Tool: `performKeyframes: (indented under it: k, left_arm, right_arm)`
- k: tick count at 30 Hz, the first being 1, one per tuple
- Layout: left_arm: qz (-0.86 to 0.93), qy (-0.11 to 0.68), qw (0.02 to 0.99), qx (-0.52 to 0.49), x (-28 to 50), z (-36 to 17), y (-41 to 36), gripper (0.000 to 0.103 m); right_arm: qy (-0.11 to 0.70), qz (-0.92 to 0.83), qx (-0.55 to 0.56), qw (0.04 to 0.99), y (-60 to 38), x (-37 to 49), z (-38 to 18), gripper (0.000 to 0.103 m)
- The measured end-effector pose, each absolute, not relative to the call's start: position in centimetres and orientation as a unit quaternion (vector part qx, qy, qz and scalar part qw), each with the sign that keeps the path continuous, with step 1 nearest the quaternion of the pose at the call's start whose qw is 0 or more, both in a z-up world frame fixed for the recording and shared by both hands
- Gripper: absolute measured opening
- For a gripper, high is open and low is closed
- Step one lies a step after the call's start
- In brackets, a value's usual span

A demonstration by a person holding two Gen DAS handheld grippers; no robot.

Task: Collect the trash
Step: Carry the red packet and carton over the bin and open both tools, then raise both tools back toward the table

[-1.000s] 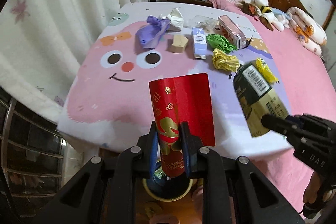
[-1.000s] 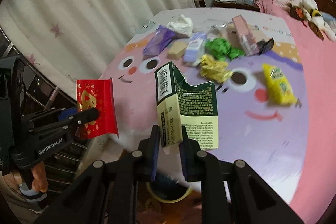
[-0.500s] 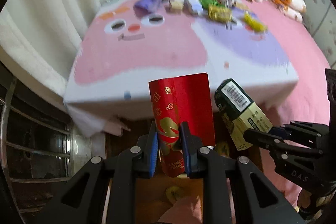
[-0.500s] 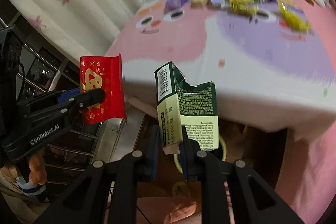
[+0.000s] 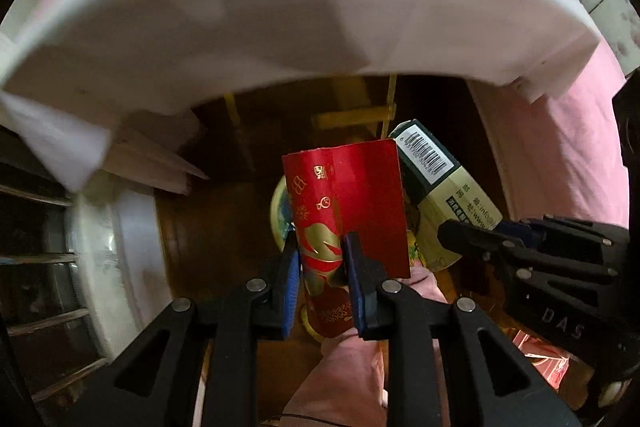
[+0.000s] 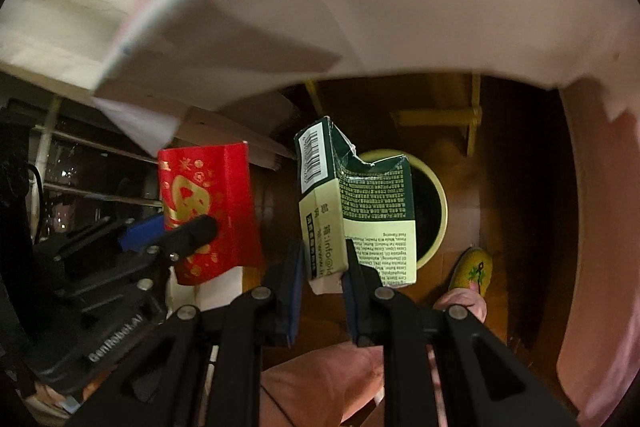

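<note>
Red and gold, the envelope (image 5: 344, 203) stands upright in your left gripper (image 5: 322, 259), whose blue pads (image 5: 291, 267) are pressed tight against its lower edge. Just to its right, your right gripper (image 6: 324, 263) has its jaws closed on the bottom corner of the torn green and cream carton (image 6: 352, 203), barcode end up. In the right wrist view the two pieces hang side by side, apart. Below them sits a round, yellow-rimmed bin (image 6: 438, 195) on the dark wooden floor (image 6: 500, 187), with the carton in front of its dark opening. Your pink-clad knee (image 6: 320, 379) and a yellow slipper (image 6: 474, 269) show nearby. Overhead, the white hanging edge of the sheet (image 6: 360, 7) fills the view.
</note>
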State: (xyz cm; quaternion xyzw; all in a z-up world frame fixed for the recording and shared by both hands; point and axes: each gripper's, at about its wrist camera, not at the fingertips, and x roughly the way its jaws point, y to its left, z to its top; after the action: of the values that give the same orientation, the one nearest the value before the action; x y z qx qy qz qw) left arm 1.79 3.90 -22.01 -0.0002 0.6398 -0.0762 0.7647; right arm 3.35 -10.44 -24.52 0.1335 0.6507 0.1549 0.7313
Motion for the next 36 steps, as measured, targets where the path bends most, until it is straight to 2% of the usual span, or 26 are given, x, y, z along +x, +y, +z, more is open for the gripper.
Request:
performKeyframes:
  k: [6, 11, 13, 15, 17, 19, 22, 29, 36]
  left_arm:
    - [-0.074, 0.655, 0.752, 0.005, 3.3, -29.2, 2.4, 0.022]
    - [-0.077, 0.655, 0.752, 0.005, 4.3, -33.2, 1.6, 0.035]
    - [-0.081, 0.659, 0.748, 0.001, 4.8, -34.5, 1.6, 0.057]
    - [-0.076, 0.66, 0.747, 0.0, 5.2, -35.5, 1.8, 0.064]
    - [-0.069, 0.66, 0.748, -0.002, 5.6, -35.8, 2.1, 0.073]
    - [-0.06, 0.658, 0.751, -0.005, 5.9, -35.7, 2.9, 0.087]
    - [-0.052, 0.648, 0.76, -0.005, 5.8, -34.7, 3.5, 0.099]
    - [-0.045, 0.633, 0.773, 0.003, 5.0, -30.1, 4.1, 0.102]
    - [-0.064, 0.613, 0.788, 0.0, 4.4, -22.4, 4.3, 0.102]
  right_arm:
    - [0.673, 0.133, 0.147, 0.712, -10.8, 3.9, -32.4, 0.019]
    - [0.685, 0.118, 0.153, 0.702, -11.2, 4.5, -37.7, 0.022]
    - [0.684, 0.113, 0.153, 0.704, -11.5, 4.7, -38.8, 0.023]
    - [0.683, 0.107, 0.156, 0.706, -11.7, 5.1, -39.5, 0.024]
    - [0.683, 0.098, 0.159, 0.706, -12.2, 5.2, -39.9, 0.033]
    - [0.68, 0.092, 0.163, 0.709, -12.5, 5.3, -39.8, 0.049]
    - [0.676, 0.09, 0.169, 0.712, -12.9, 5.2, -38.8, 0.058]
    - [0.669, 0.091, 0.162, 0.719, -13.0, 4.9, -35.3, 0.06]
    - [0.653, 0.101, 0.158, 0.733, -13.2, 4.6, -28.1, 0.061]
